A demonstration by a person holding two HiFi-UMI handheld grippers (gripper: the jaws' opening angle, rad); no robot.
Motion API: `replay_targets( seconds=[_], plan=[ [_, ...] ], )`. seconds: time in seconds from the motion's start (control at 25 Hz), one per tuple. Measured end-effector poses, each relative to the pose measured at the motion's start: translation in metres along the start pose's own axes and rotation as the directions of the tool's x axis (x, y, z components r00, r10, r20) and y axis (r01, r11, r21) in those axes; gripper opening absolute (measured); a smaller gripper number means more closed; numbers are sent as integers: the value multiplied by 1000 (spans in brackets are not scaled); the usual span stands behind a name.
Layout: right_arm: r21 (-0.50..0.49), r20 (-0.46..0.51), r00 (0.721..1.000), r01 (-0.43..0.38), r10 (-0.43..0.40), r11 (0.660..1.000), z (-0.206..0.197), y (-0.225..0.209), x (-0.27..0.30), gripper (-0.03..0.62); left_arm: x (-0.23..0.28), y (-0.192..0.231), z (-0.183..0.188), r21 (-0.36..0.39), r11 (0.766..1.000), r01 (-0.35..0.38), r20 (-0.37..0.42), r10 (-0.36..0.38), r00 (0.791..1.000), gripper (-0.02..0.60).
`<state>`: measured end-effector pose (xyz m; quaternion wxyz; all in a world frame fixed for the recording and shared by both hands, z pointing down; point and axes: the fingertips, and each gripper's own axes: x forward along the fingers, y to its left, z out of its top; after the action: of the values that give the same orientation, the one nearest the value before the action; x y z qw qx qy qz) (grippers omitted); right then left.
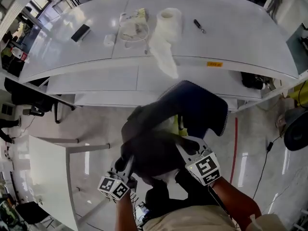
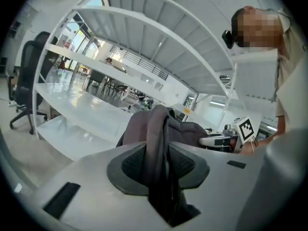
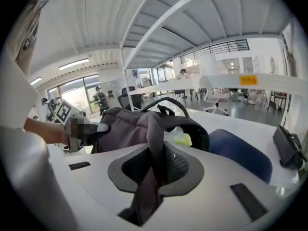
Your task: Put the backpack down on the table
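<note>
- Dark grey fabric fills the middle of the head view: the backpack (image 1: 154, 146) hangs in the air between the two grippers, over the pale floor (image 1: 96, 124) and short of the white table (image 1: 231, 37).
- It touches neither the table nor the floor, and it is blurred in the head view.
- In the left gripper view, the left gripper (image 2: 163, 165) has its jaws clamped on a grey fold of the backpack (image 2: 161, 129), and the fabric runs up from between the black pads (image 2: 132, 165).
- In the right gripper view, the right gripper (image 3: 156, 165) likewise pinches a grey fold of the backpack (image 3: 139, 124), with cloth pressed between its pads (image 3: 178, 165).
- In the head view, the left gripper (image 1: 126, 165) sits at the bag's lower left and the right gripper (image 1: 185, 146) at its lower right; each marker cube (image 1: 208, 167) faces the camera.
- The bag's top is open, and a yellow-green thing (image 3: 183, 138) shows inside the mouth.
- A blue chair (image 1: 204, 105) stands just behind the bag, between it and the table edge.
- On the table lie a white roll (image 1: 168, 25) with a loose end trailing towards the edge, a coiled white cable (image 1: 131, 29), a black block (image 1: 80, 32) and a slim pen-like tool (image 1: 199, 26).
- A yellow label (image 1: 214, 64) is stuck on the table's front edge.
</note>
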<state>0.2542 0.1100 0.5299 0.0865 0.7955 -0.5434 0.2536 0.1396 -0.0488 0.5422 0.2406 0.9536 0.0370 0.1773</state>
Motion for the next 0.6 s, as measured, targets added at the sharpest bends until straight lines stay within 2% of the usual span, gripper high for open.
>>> replay_targets(
  seconds=[0.16, 0.28, 0.44, 0.6],
  plan=[
    [-41, 28, 998, -49, 50, 998, 56, 49, 20, 69, -56, 23, 44, -23, 998, -61, 61, 62, 996, 109],
    [-74, 52, 992, -112, 116, 991, 94, 98, 40, 69, -110, 45, 74, -32, 991, -127, 109, 130, 986, 109],
    [-103, 76, 976, -195, 203, 975, 131, 168, 66, 69, -182, 77, 101, -42, 979, -199, 165, 203, 965, 109],
    [-146, 101, 952, -274, 290, 951, 168, 240, 93, 69, -254, 107, 129, -43, 961, -272, 224, 275, 935, 109]
  ],
)
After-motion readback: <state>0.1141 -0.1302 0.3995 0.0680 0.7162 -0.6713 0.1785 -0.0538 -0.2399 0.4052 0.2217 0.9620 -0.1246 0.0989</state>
